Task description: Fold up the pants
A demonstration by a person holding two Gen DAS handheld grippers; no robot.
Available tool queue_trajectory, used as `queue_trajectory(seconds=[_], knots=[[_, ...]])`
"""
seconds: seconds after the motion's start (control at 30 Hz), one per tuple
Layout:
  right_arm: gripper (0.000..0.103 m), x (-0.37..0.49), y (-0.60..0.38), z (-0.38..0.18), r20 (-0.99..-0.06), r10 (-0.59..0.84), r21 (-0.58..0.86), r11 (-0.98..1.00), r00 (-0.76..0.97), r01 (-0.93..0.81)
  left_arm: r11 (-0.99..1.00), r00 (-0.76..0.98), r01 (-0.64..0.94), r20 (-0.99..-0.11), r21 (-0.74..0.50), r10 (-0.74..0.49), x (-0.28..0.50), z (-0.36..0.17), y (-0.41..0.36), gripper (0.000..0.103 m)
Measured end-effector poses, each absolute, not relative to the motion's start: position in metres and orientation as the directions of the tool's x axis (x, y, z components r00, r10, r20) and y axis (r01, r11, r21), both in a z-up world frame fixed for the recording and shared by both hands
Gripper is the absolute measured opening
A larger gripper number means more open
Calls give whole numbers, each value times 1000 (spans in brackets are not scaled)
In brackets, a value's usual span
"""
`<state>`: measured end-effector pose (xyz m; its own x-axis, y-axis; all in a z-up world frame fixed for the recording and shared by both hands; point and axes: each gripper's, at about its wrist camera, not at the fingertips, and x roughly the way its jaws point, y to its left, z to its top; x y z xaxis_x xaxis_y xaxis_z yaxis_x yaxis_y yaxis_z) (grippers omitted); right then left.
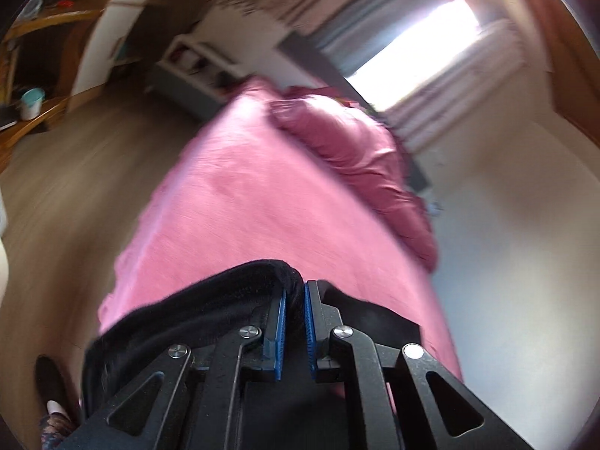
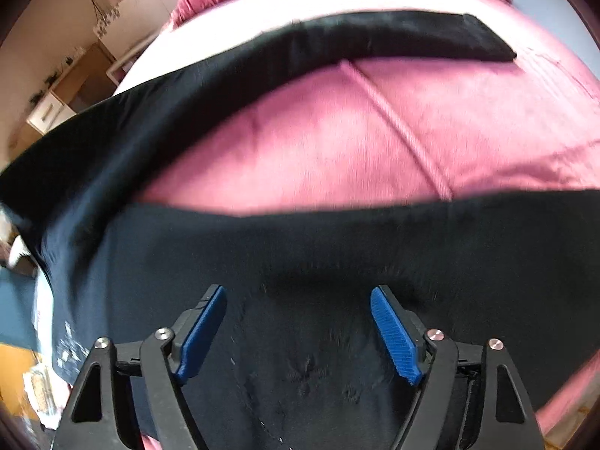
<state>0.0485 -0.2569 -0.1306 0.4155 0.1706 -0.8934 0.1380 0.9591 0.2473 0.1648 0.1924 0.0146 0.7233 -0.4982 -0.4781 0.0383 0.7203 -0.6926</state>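
Black pants point(image 2: 300, 255) lie on a pink bed point(image 2: 337, 131). One leg point(image 2: 393, 41) stretches across the far side, the other runs across the near side. My right gripper point(image 2: 298, 300) is open just above the near leg, its blue pads point(image 2: 393, 333) wide apart with nothing between them. In the left wrist view my left gripper point(image 1: 295, 292) is shut on a bunched edge of the black pants point(image 1: 210, 300), lifted above the pink bed point(image 1: 262, 195).
A rumpled dark pink duvet point(image 1: 356, 157) lies at the far end of the bed under a bright window point(image 1: 423, 45). Wooden floor point(image 1: 75, 187) and a desk point(image 1: 26, 123) lie left of the bed. A wall point(image 1: 525, 243) borders its right side.
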Motion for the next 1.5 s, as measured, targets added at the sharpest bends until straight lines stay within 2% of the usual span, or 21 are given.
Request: queue_trajectory(seconds=[0.1, 0.2, 0.37, 0.47, 0.73, 0.77, 0.8, 0.83, 0.87, 0.9, 1.03, 1.2, 1.3, 1.5], knots=[[58, 69, -261, -118, -861, 236, 330, 933, 451, 142, 678, 726, 105, -410, -728, -553, 117, 24, 188, 8], [52, 99, -264, -104, -811, 313, 432, 890, 494, 145, 670, 714, 138, -396, -729, -578, 84, 26, 184, 8], [51, 160, -273, -81, -719, 403, 578, 798, 566, 167, 677, 684, 154, -417, -720, -598, 59, 22, 168, 8], [52, 197, -275, -80, -697, 425, 629, 749, 577, 208, 678, 673, 156, -425, -719, -606, 48, 18, 162, 8], [49, 273, -269, -103, -771, 385, 579, 755, 508, 307, 701, 653, 164, -456, -694, -605, 33, 13, 160, 8], [42, 281, -268, -105, -787, 371, 558, 769, 493, 312, 701, 649, 167, -458, -693, -607, 34, 13, 160, 8], [26, 288, -270, -108, -805, 357, 532, 788, 474, 311, 703, 648, 166, -461, -691, -607, 34, 12, 160, 8], [17, 293, -268, -110, -830, 334, 493, 814, 447, 307, 708, 647, 161, -469, -687, -602, 36, 12, 162, 8], [10, 296, -262, -113, -856, 301, 443, 846, 421, 295, 710, 646, 145, -477, -689, -595, 41, 11, 165, 8], [8, 294, -265, -117, -856, 299, 436, 856, 421, 279, 710, 650, 127, -483, -693, -587, 47, 9, 169, 8], [8, 288, -273, -105, -833, 320, 457, 859, 451, 233, 760, 669, 26, -553, -650, -496, 97, 5, 193, 8], [8, 254, -289, -63, -723, 398, 555, 821, 565, 132, 737, 732, -108, -555, -667, -395, 185, 10, 241, 8], [8, 212, -293, -45, -661, 437, 581, 813, 610, 47, 735, 742, -132, -559, -665, -371, 213, 16, 252, 8], [8, 122, -305, -57, -630, 470, 593, 805, 618, -7, 769, 750, -65, -539, -636, -383, 198, 24, 245, 8]])
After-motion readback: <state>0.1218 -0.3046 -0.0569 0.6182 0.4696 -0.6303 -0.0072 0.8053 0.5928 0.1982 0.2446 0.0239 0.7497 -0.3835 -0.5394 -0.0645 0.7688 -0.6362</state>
